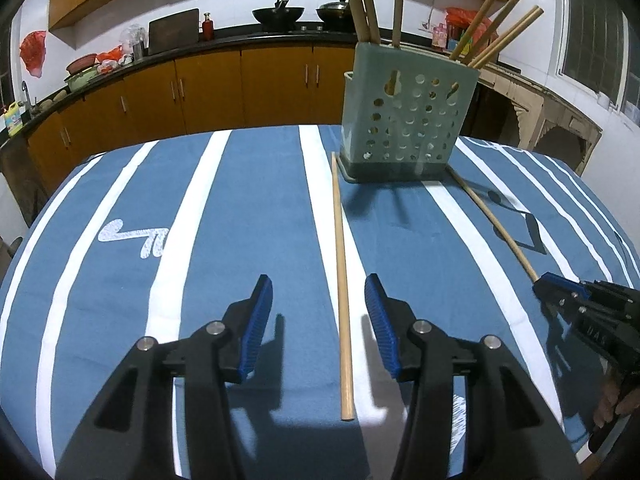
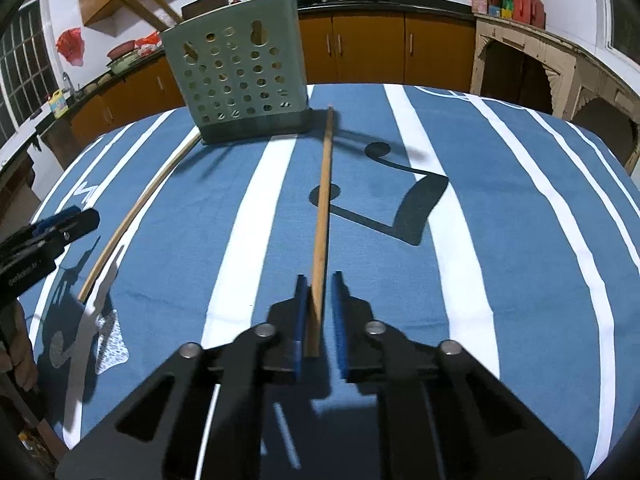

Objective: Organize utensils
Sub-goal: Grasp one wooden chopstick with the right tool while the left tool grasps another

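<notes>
Several chopsticks already stand in the green holder [image 1: 404, 120] at the far side of the striped tablecloth [image 1: 248, 216]. Two remain flat on the cloth. The left gripper [image 1: 319, 322] hangs wide open with one chopstick [image 1: 342, 280] lying between its jaws, untouched. The right gripper [image 2: 320, 320] is nearly closed around the near end of the other chopstick [image 2: 323, 216] (contact on one pad only, as far as I can tell). Judged more than half done; two left.
</notes>
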Available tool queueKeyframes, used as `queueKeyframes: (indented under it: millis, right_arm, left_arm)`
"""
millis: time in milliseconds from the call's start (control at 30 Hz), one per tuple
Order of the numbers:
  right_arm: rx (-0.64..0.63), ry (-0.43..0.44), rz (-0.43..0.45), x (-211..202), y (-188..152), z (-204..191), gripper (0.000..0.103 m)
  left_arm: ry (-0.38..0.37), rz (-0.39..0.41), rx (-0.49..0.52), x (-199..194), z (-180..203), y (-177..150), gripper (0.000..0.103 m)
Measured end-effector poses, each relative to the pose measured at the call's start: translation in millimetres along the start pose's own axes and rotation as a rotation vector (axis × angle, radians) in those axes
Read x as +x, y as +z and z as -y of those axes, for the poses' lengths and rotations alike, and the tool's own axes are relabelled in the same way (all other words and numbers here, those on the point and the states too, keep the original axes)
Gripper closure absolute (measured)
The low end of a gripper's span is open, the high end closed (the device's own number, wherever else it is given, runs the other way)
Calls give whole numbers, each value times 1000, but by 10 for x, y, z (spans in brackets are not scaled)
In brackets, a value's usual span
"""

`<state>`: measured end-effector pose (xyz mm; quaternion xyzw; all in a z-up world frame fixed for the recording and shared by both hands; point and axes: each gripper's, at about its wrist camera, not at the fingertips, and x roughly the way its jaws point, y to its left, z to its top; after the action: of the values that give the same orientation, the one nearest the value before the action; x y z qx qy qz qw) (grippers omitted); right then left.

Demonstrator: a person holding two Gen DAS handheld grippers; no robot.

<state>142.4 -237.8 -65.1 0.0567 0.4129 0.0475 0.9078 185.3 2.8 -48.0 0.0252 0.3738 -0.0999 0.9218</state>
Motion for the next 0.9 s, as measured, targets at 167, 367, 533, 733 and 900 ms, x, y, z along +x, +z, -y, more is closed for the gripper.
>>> queueKeyframes:
  millis: [167,367,533,733,900]
  right_arm:
    - [-3,-5,4,3,-5,-14,95]
    - [18,-25,11,-1,-7,27,95]
    - [83,-42,15,-14,3,191,95]
    - [72,-44,14,-6,8,195,95]
    - [64,-43,13,-7,5,198,95]
  left_arm:
    - [-1,-9,3,33,15,-11,55]
    - [-4,-22,2,56,21,-25,55]
    - [-18,-36,6,86,33,-44,55]
    - [-10,-74,0,158,24,-63,58]
    - [6,-112,9,226,43,-75,75]
